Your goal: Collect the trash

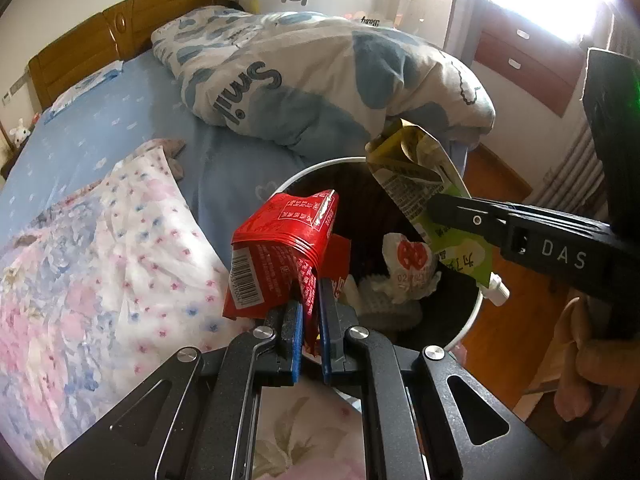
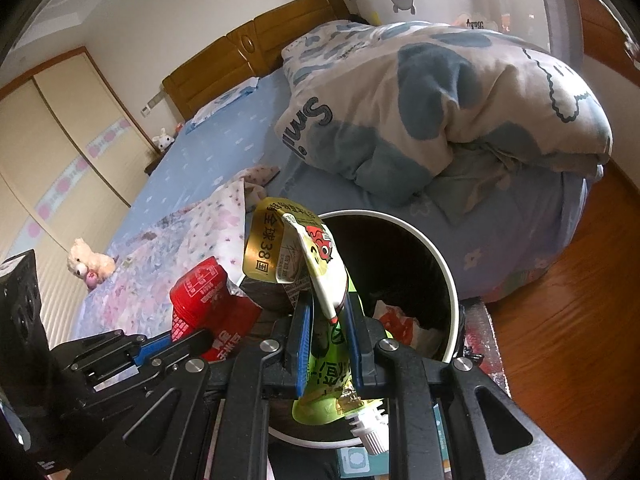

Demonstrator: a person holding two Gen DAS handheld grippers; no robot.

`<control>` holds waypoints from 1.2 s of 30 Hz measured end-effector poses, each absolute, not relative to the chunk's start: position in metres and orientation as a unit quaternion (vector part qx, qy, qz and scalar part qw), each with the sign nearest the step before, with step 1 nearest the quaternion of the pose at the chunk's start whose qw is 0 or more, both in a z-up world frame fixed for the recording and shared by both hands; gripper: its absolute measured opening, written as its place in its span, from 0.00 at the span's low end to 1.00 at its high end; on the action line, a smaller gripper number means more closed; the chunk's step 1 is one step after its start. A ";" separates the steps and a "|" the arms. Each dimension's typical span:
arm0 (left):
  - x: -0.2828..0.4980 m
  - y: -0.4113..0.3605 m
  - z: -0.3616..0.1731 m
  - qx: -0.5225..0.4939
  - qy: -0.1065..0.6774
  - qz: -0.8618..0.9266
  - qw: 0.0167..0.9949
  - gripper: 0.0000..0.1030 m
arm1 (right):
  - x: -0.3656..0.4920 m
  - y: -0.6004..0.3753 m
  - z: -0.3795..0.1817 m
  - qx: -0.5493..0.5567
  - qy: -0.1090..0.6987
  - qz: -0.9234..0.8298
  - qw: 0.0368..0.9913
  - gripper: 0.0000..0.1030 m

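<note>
The left gripper (image 1: 310,308) has its jaws clenched on a crumpled red wrapper (image 1: 286,248). The right gripper (image 2: 328,312) has its jaws clenched on a green and yellow squeeze pouch (image 2: 316,268) with a white spout. Both pieces of trash hang over the open top of a round trash bin (image 1: 466,326) with a white rim. Inside the bin lies crumpled white paper (image 1: 408,264). The bin stands just beside a bed (image 1: 120,128) with a blue sheet and a bunched-up quilt (image 1: 320,72).
</note>
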State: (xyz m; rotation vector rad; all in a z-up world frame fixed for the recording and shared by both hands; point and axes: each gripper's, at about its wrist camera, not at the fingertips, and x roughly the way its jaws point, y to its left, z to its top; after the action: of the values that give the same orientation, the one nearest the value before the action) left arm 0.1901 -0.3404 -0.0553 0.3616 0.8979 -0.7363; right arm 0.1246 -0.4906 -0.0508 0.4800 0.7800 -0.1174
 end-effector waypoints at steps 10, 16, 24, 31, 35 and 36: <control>0.191 -0.351 -0.060 0.178 0.426 -0.346 0.817 0.06 | 0.128 -0.500 -0.057 0.247 0.384 -0.057 0.888 0.18; 0.188 -0.356 -0.059 0.186 0.424 -0.345 0.816 0.10 | 0.132 -0.503 -0.059 0.248 0.389 -0.057 0.885 0.22; 0.187 -0.346 -0.050 0.173 0.413 -0.336 0.829 0.61 | 0.127 -0.510 -0.059 0.266 0.379 -0.064 0.884 0.42; 0.179 -0.319 -0.047 0.149 0.414 -0.330 0.835 0.61 | 0.108 -0.507 -0.052 0.280 0.355 -0.059 0.890 0.56; 0.167 -0.293 -0.049 0.128 0.417 -0.318 0.842 0.64 | 0.092 -0.488 -0.042 0.262 0.334 -0.056 0.904 0.68; 0.163 -0.284 -0.049 0.119 0.418 -0.313 0.844 0.66 | 0.088 -0.482 -0.040 0.256 0.331 -0.056 0.907 0.71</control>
State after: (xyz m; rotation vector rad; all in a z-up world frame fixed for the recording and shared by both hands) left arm 0.1635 -0.2837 -0.0491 0.2512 0.8823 -0.6615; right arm 0.0883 -0.4822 -0.0401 0.5277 0.6833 -0.1152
